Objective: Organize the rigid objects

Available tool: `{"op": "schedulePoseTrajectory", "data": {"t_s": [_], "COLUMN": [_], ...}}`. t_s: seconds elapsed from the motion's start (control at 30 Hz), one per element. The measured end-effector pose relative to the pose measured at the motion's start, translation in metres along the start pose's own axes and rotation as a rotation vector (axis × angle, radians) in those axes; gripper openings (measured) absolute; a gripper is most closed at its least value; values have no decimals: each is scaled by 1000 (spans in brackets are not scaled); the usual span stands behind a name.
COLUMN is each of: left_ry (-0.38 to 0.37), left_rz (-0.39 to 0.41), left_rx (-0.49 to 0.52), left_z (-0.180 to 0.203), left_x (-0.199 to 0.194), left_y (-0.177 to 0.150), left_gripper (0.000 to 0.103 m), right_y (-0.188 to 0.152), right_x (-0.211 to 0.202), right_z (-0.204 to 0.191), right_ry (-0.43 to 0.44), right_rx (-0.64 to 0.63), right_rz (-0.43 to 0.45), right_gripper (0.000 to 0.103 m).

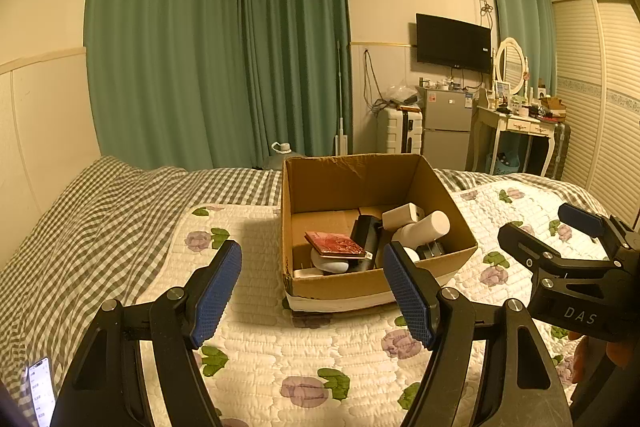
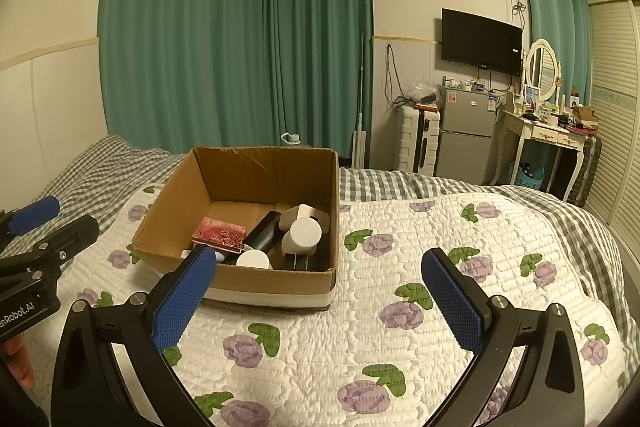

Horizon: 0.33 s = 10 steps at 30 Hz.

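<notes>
Left gripper (image 1: 312,291): lower frame, fingers spread, empty.
Right gripper (image 2: 320,301): likewise spread, empty.
Cardboard box (image 2: 256,277): mid-frame, already holds bottles (image 2: 301,235), red case (image 2: 220,233).
Quilt (image 2: 400,227): nothing loose visible; sorting looks near finished.

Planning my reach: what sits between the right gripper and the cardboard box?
Only flowered quilt between the right gripper and cardboard box, per the right wrist view.
</notes>
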<state>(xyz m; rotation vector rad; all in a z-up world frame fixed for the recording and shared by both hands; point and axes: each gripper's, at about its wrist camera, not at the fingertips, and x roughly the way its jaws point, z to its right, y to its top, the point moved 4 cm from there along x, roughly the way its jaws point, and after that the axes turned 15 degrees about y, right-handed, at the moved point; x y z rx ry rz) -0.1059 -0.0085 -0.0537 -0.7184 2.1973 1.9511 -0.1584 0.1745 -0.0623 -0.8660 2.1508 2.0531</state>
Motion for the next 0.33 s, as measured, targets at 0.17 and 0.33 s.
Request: {"op": "schedulePoseTrajectory", "data": {"t_s": [0.17, 0.33], "left_ry": [0, 3], "left_rz": [-2, -1], "left_rx": [0, 6], "left_z": [0, 2], "left_x": [-1, -1], "left_y": [-1, -2], "left_gripper": [76, 76], "right_y": [-1, -2], "right_x": [0, -1], "right_z": [0, 0], "right_ry": [0, -1], "right_rx": [4, 4], "right_rz": [-2, -4], "right_gripper": [103, 103]}}
